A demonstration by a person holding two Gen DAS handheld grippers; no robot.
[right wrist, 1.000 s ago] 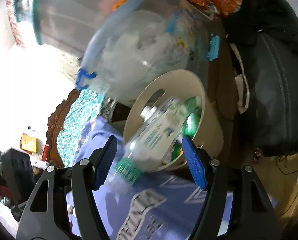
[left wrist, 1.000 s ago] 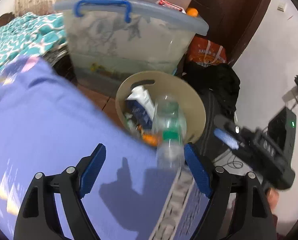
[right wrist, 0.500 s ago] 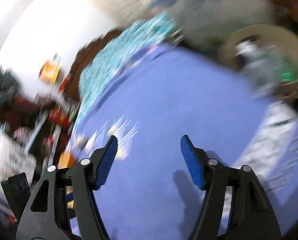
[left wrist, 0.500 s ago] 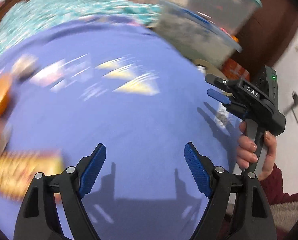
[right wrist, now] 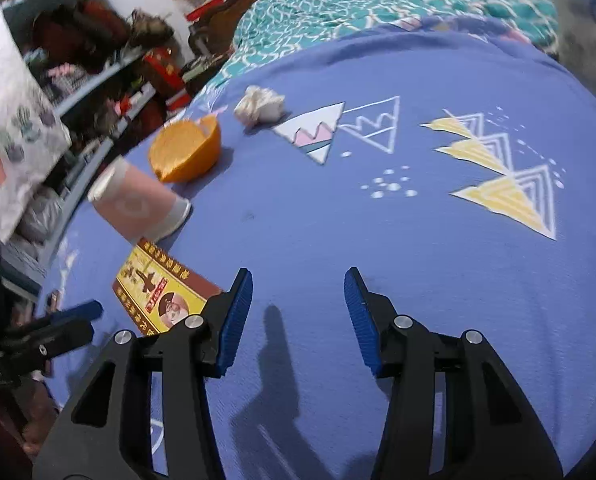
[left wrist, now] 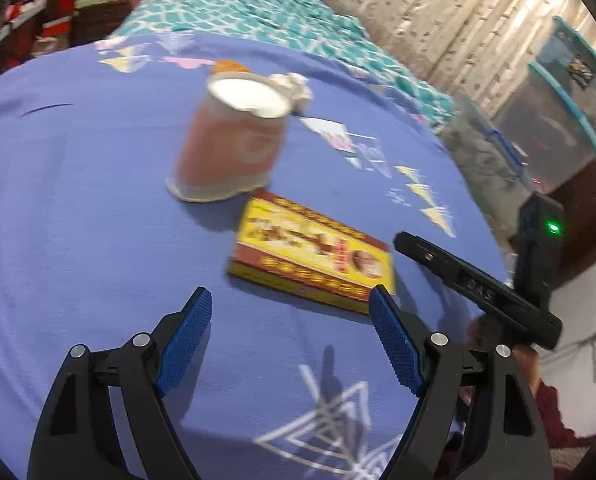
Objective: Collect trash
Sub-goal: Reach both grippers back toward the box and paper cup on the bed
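Note:
Trash lies on a purple patterned bedsheet [left wrist: 78, 200] [right wrist: 418, 240]. A pinkish paper cup [left wrist: 230, 148] [right wrist: 138, 208] stands upside down. Just in front of it lies a yellow and red flat box [left wrist: 314, 260] [right wrist: 158, 292]. A crumpled white tissue [left wrist: 294, 88] [right wrist: 260, 106] and an orange peel [right wrist: 186, 150] [left wrist: 230, 66] lie beyond the cup. My left gripper [left wrist: 290, 336] is open above the sheet, close before the box, with nothing between its fingers. My right gripper [right wrist: 298, 312] has its jaws closing, empty, to the right of the box; its body [left wrist: 478, 284] shows in the left wrist view.
A teal patterned blanket [left wrist: 258, 12] covers the far part of the bed. Clear plastic storage bins [left wrist: 558, 120] stand at the right by a curtain. Cluttered shelves [right wrist: 98, 60] line the bed's left side. A hand [right wrist: 38, 420] holds the left gripper's handle.
Both grippers swung away from the beige trash bin, where a plastic bottle dropped in, and across the bed to the cup and box. The right jaws have narrowed.

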